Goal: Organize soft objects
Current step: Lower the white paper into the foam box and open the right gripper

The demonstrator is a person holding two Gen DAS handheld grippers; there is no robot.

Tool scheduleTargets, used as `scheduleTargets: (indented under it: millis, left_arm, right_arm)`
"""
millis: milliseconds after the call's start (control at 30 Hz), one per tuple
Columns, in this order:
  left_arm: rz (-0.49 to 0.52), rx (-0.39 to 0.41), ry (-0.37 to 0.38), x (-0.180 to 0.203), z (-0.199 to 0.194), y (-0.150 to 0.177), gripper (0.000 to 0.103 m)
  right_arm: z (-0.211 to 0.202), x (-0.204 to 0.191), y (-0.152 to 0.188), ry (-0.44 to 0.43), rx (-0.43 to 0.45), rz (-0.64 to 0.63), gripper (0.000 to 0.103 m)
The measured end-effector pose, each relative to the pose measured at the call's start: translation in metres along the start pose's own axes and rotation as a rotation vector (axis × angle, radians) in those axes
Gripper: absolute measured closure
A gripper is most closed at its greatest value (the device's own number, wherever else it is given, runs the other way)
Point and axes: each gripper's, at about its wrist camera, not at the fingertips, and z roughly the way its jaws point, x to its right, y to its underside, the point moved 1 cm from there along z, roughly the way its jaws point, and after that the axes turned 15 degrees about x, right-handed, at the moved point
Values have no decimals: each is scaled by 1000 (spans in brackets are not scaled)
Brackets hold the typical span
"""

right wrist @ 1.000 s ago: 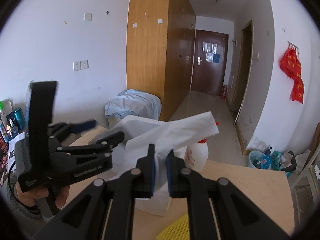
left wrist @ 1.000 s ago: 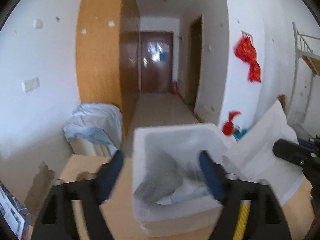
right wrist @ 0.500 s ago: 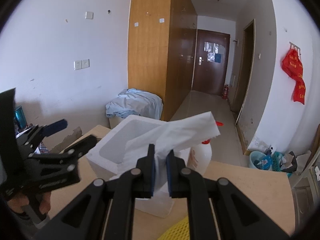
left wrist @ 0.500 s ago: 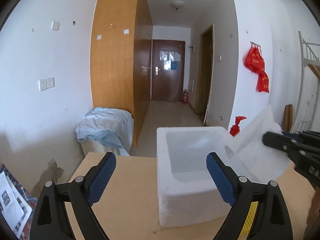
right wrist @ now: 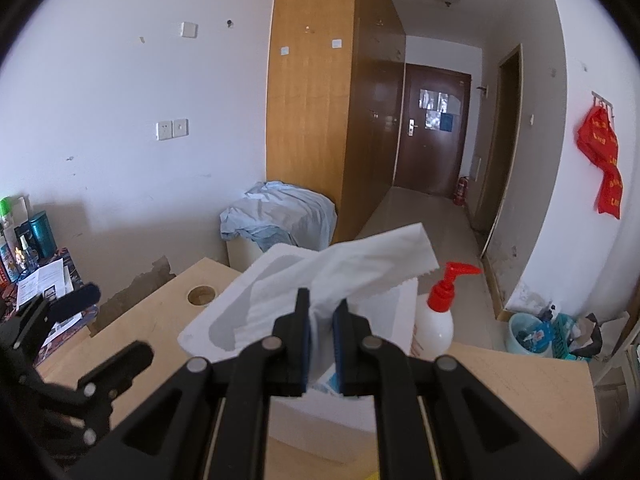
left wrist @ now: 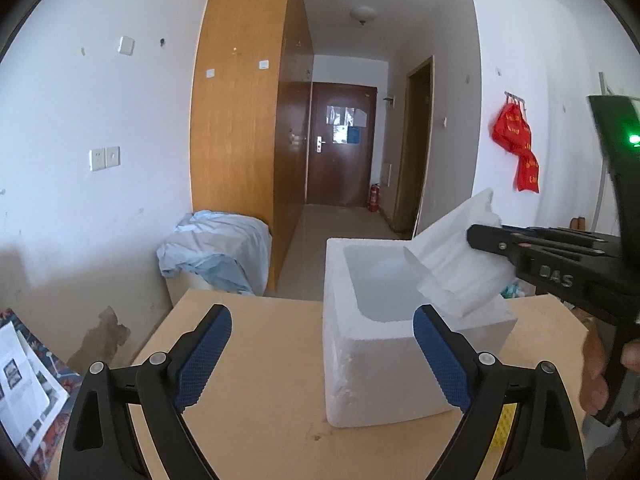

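Observation:
A white foam box [left wrist: 404,332] stands on the wooden table [left wrist: 256,384]; it also shows in the right wrist view [right wrist: 224,320]. My right gripper [right wrist: 321,332] is shut on a white tissue [right wrist: 360,264] and holds it over the box's right rim; the tissue [left wrist: 460,256] and the gripper [left wrist: 480,236] show in the left wrist view too. My left gripper [left wrist: 320,352] is open and empty, low over the table in front of the box's left side.
A white pump bottle with a red top [right wrist: 438,316] stands right of the box. A round cable hole [right wrist: 200,295] is in the table at far left. A cloth-covered cabinet [left wrist: 216,248] stands behind the table. Papers [left wrist: 24,392] lie left of it.
My left gripper has pulled back and up from the box, empty, and the grey soft item inside is out of sight. My right gripper has stayed over the box, shut on the tissue.

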Motion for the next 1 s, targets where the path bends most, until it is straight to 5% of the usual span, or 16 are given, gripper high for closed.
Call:
scheduleTargets:
  millis: [667,700,767,800,1000]
  left_arm:
    - [-49,13,-8,-20,-7,2,10]
    - [-49,15,-8,-19,-8,2,10]
    - [-48,12,-5,-19,-7,1,10]
    - [-45,11,-4,-18,-7,0,10]
    - [-46,21,-7,-18,-12,-3,10]
  right_arm:
    - [37,-2,15,10,-96,9,89]
    - [36,-1,15,10,-99,11,87]
    - [36,0,17,20,-123,5,58]
    - [33,2,17,30,-106,16,53]
    - [20,3,10,28,-70,22,44]
